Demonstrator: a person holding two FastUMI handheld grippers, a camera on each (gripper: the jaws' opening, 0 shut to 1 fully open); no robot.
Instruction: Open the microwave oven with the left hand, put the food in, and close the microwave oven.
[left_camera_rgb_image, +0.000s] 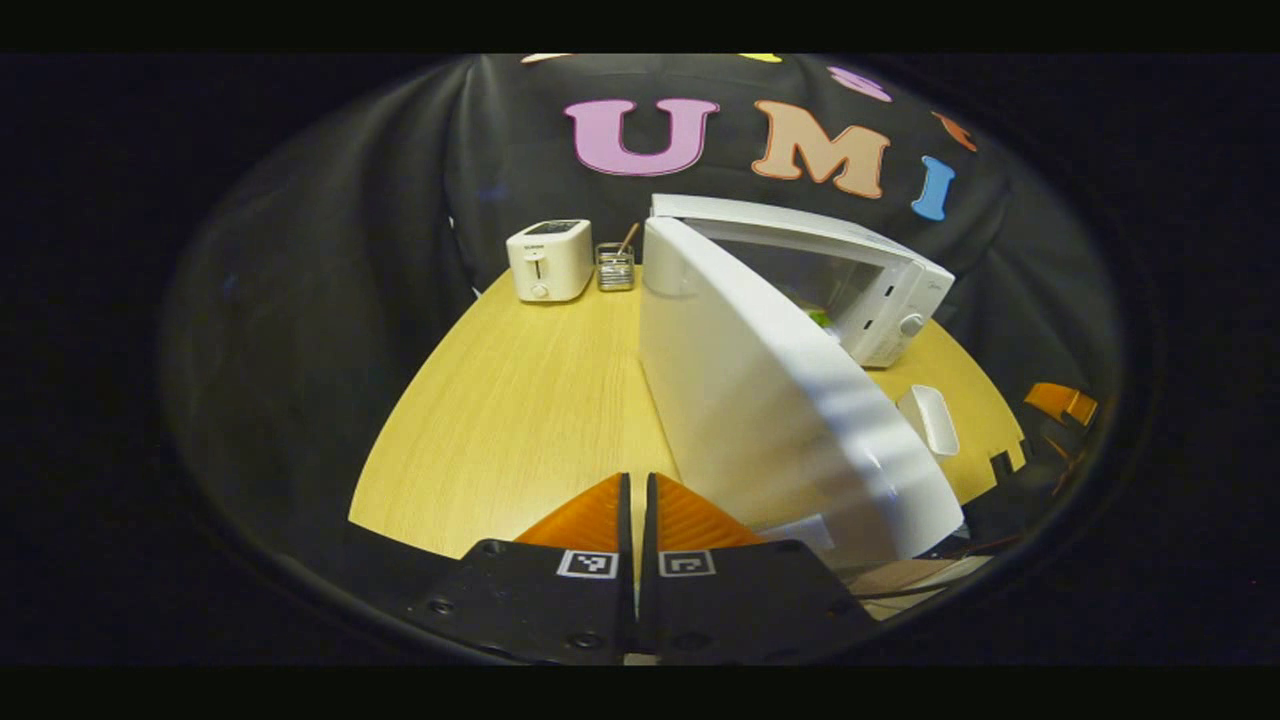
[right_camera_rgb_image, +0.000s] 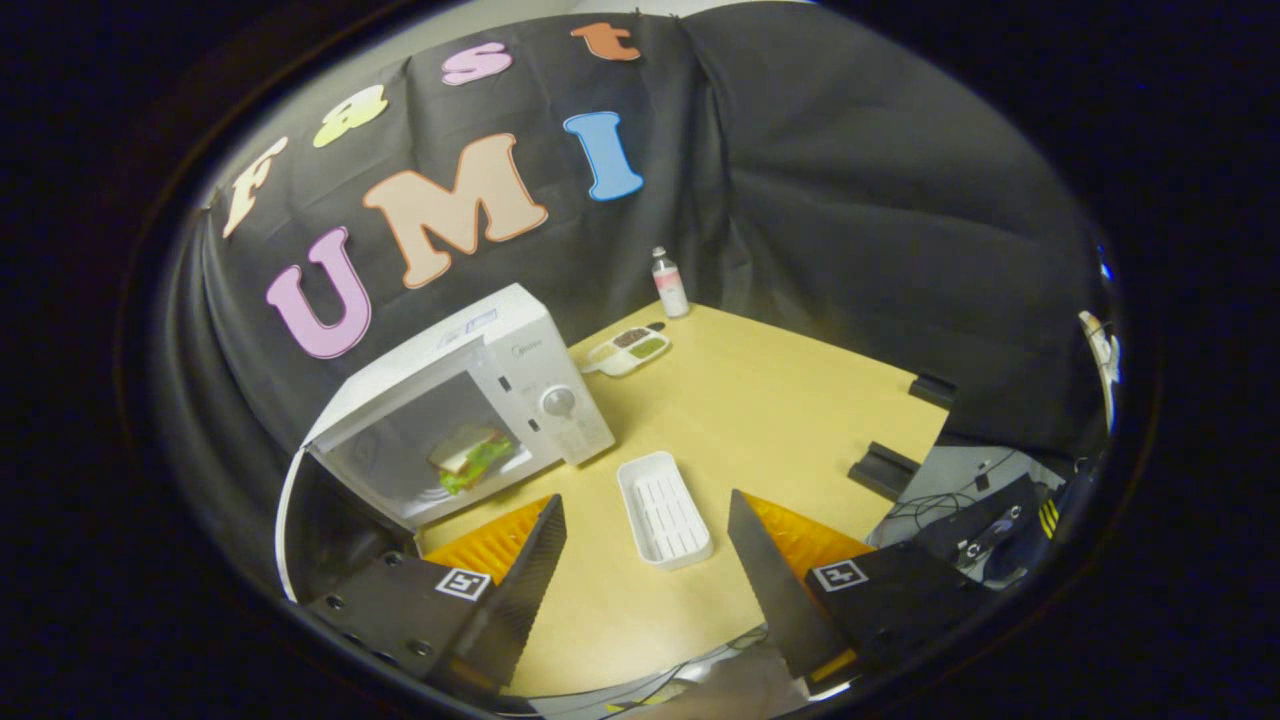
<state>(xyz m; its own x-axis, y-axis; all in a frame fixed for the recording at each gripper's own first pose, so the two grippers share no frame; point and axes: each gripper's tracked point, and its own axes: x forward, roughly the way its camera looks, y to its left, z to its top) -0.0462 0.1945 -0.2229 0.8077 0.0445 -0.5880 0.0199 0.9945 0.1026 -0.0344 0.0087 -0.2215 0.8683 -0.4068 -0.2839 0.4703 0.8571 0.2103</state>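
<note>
1. In the left gripper view, a white toaster (left_camera_rgb_image: 549, 260) stood at the far left of the wooden bench (left_camera_rgb_image: 520, 410), with a small wire holder (left_camera_rgb_image: 615, 268) just beside it on its right.
2. The left claw (left_camera_rgb_image: 636, 500) sat low at the near edge of the bench, its fingers pressed together with nothing between them.
3. Right of it, the microwave door (left_camera_rgb_image: 770, 400) stood swung wide open, its outer face toward the camera, and the microwave oven (left_camera_rgb_image: 880, 290) lay behind it.
4. In the right gripper view, the food (right_camera_rgb_image: 470, 457), a sandwich with green leaves, rested inside the open microwave cavity.
5. An empty white tray (right_camera_rgb_image: 663, 508) lay on the bench in front of the microwave's control panel, seen between the fingers of the right claw (right_camera_rgb_image: 645, 545), which were spread well apart and held nothing.
6. Farther back stood a divided dish (right_camera_rgb_image: 628, 350) and a small bottle (right_camera_rgb_image: 669, 283).
</note>
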